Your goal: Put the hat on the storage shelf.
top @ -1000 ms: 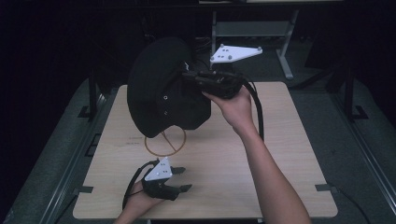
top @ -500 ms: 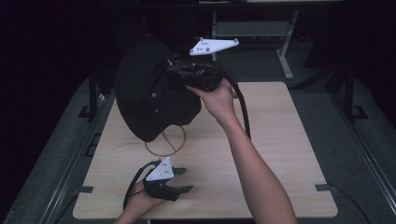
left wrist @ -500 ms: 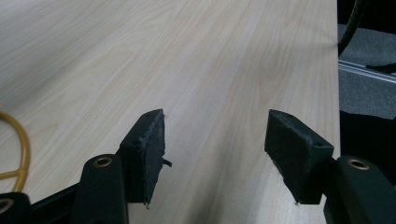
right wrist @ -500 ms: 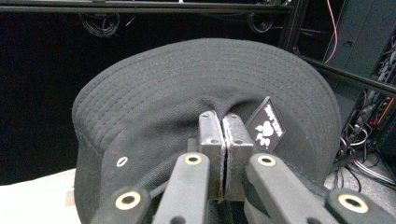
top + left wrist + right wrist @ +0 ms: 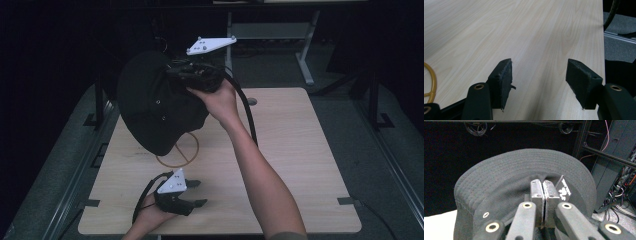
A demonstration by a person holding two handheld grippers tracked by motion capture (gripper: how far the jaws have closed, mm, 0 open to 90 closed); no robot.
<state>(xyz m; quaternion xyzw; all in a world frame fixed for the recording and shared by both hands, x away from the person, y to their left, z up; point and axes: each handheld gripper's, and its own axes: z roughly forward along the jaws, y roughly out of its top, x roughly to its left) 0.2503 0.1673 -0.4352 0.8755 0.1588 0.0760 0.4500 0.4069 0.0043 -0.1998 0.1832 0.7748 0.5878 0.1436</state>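
I am holding a black hat (image 5: 152, 107) up over the far left part of the table (image 5: 300, 165) with the right gripper (image 5: 192, 75). Its jaws are pinched tight on a fold of the hat's fabric, as the right gripper view makes plain: the two pads (image 5: 537, 195) are pressing together with cloth between them, just beside a small black tag (image 5: 564, 188). The hat is hanging clear of the wood, brim (image 5: 524, 160) tilted up and facing left, with its low edge dangling above a yellow ring (image 5: 181, 155) lying flat on the table.

The left gripper (image 5: 192, 192) is resting near the front edge, jaws standing apart with nothing between them; its view is showing bare wood and a bit of the ring (image 5: 430, 82) at the far left.

As I read it, I am carrying the hat across, and the grip is thin: a mere pinch of soft cloth. To do this well I am keeping the squeeze firm and moving the hand smoothly, since a jerk could let the fabric slide out. I am also keeping the hanging edge high enough that it is not dragging the ring along. If the hat needs setting down or reshaping, I judge the free left gripper should come up to take the brim on the opposite side before the right one lets go.
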